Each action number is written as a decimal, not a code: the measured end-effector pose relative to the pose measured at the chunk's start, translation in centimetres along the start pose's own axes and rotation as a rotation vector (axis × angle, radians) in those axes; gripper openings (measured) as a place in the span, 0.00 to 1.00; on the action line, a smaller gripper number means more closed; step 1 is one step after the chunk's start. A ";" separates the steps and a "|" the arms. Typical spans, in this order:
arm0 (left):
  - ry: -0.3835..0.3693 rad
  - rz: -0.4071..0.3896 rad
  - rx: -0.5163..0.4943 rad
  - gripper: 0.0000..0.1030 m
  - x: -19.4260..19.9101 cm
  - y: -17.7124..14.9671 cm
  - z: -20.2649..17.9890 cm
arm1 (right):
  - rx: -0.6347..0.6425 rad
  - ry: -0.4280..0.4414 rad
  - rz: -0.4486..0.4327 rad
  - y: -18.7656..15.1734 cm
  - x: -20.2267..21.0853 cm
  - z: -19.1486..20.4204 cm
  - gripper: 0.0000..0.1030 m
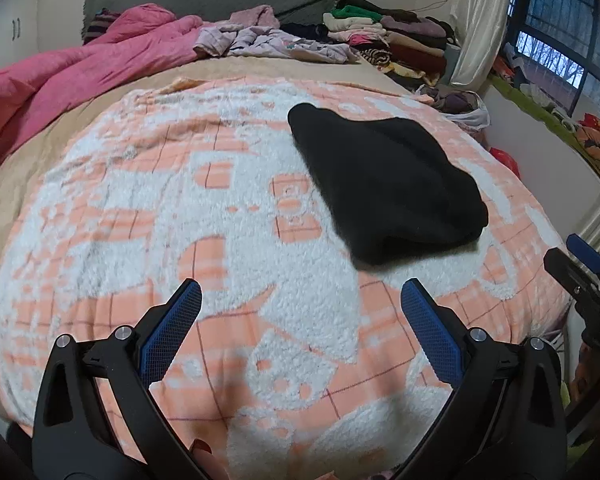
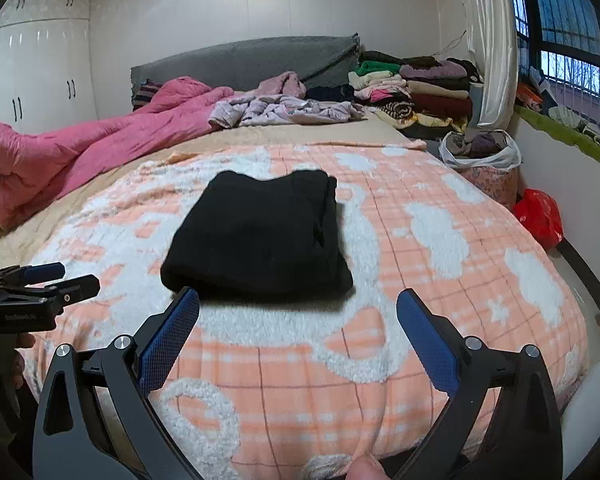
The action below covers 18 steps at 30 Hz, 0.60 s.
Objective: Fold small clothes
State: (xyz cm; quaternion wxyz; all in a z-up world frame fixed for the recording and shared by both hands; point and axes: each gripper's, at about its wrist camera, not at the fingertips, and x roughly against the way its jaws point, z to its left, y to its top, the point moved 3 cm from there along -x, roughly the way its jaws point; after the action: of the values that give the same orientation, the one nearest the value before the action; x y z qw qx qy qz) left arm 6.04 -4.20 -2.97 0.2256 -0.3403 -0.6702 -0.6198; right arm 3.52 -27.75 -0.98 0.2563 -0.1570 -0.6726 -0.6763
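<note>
Folded black knit garment (image 2: 260, 236) lies on peach-and-white fleece blanket (image 2: 420, 280), dead ahead of right gripper (image 2: 298, 304) | ahead-right of left gripper (image 1: 300, 294) | right nearer | both grippers spread apart, empty.

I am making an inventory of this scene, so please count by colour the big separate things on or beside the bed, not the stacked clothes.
Black: 1, folded black garment
Pink: 1, pink quilt
Peach and white: 1, patterned blanket
Grey: 1, headboard cover
Red: 1, red bag
Total: 5
</note>
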 end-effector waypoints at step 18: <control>0.012 0.051 0.014 0.91 -1.7 -2.0 -0.1 | -0.010 -0.028 0.085 -2.9 -2.6 -0.1 0.96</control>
State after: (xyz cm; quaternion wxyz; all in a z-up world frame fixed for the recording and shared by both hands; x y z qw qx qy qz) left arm 5.69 -4.55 -5.51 0.2478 -0.3518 -0.6644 -0.6111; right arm 4.05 -27.56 -4.80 0.2748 -0.1961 -0.6653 -0.6659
